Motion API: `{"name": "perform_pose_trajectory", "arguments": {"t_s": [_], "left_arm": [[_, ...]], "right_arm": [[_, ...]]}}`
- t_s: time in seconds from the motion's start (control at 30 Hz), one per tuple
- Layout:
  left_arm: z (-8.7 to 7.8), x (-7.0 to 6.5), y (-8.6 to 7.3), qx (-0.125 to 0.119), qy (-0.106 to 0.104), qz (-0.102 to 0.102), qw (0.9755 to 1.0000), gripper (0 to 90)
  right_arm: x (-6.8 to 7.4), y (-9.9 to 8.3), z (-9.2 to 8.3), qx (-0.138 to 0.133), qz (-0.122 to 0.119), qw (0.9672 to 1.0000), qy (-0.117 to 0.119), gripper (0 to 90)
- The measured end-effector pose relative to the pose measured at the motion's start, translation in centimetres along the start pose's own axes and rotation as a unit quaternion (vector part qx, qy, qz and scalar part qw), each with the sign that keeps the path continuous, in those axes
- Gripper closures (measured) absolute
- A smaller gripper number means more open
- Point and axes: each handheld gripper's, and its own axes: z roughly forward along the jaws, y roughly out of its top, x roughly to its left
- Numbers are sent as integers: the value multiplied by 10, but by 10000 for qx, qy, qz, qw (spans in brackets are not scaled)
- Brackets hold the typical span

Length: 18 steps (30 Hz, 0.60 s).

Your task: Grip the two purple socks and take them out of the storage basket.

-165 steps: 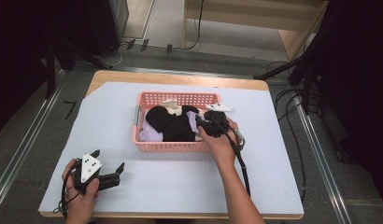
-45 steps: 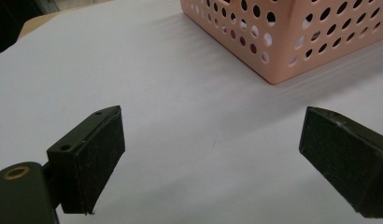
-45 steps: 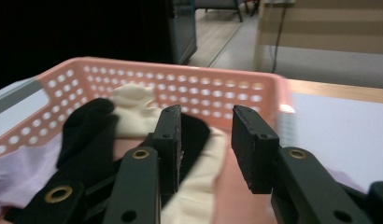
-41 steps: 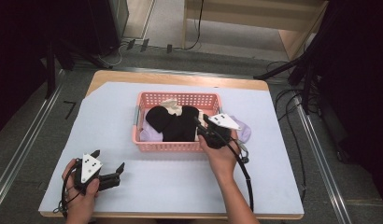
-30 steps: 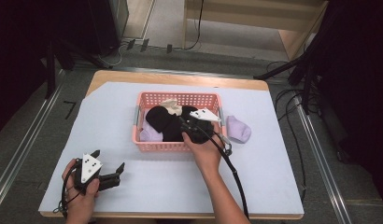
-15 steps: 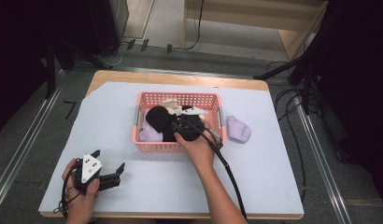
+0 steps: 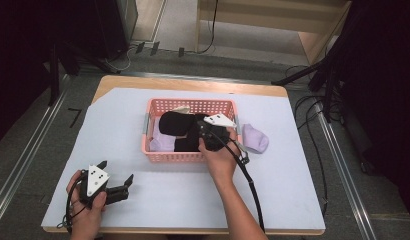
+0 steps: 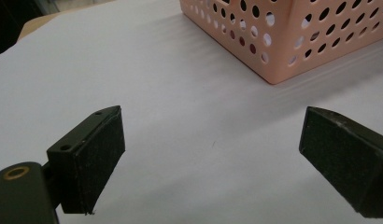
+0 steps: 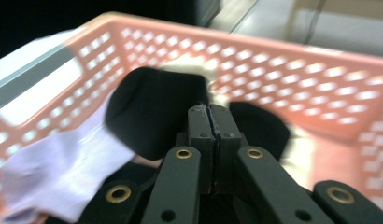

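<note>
A pink perforated basket (image 7: 158, 155) stands mid-table with black socks (image 7: 175, 122), a lavender sock (image 7: 160, 145) and a cream sock (image 7: 182, 108) inside. Another lavender sock (image 7: 254, 137) lies on the table just right of the basket. My right gripper (image 7: 202, 127) hovers over the basket's right half. Its jaws have just been closing and now meet with nothing seen between them, in front of a black sock (image 9: 152, 112). My left gripper (image 7: 116, 170) rests open at the front left, apart from the basket.
The white sheet (image 7: 293, 190) covers the tabletop, and its front right part is bare. The right gripper's cable (image 7: 250, 185) trails back along the forearm. In the left gripper view the basket corner (image 8: 315, 42) lies ahead at the upper right.
The right gripper left the lavender sock on the table at the basket's right and came back over the basket; its jaws have come together. The left hand kept still.
</note>
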Motion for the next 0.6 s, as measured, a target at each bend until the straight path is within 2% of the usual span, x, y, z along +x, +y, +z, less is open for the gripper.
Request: {"name": "perform_pose_trajectory", "arguments": {"t_s": [0.07,0.1,0.13,0.2,0.23,0.27,0.3,0.33,0.4,0.43,0.47,0.5,0.53,0.57,0.6], "left_arm": [[0,0,0,0,0,0,10000,77],[0,0,0,-17,2,-2,10000,77],[1,0,0,-28,10,-9,10000,77],[1,0,0,-17,12,0,10000,77],[0,0,0,-11,17,4,10000,77],[0,0,0,-9,17,7,10000,77],[0,0,0,-2,15,7,10000,77],[1,0,0,4,18,9,10000,77],[0,-1,0,19,16,10,10000,77],[0,-1,0,19,18,13,10000,77],[0,-1,0,21,14,13,10000,77],[1,0,0,15,13,27,10000,77],[1,0,0,13,12,26,10000,77],[1,-1,0,10,13,24,10000,77],[0,0,0,11,13,24,10000,77]], "right_arm": [[-8,0,-5,-103,45,9997,-204,894],[-16,-1,-9,-115,73,9990,-436,893],[-16,-1,-9,-115,73,9990,-436,893],[-23,-3,-12,-86,54,9973,-725,882],[-27,-4,-16,-199,-2,9946,-1014,807],[-27,-4,-16,-199,-2,9946,-1014,807],[-28,-4,-18,-439,-24,9928,-1113,730],[-27,-3,-19,-492,9,9931,-1066,714],[-19,-1,-21,-670,114,9949,-752,705],[-19,-1,-21,-670,114,9949,-752,705],[-16,0,-20,-641,176,9960,-600,717],[-9,2,-19,-507,218,9980,-320,735],[-2,3,-16,-401,126,9989,-184,750],[11,4,-10,-170,-39,9998,21,761],[11,4,-10,-170,-39,9998,21,761]]}}
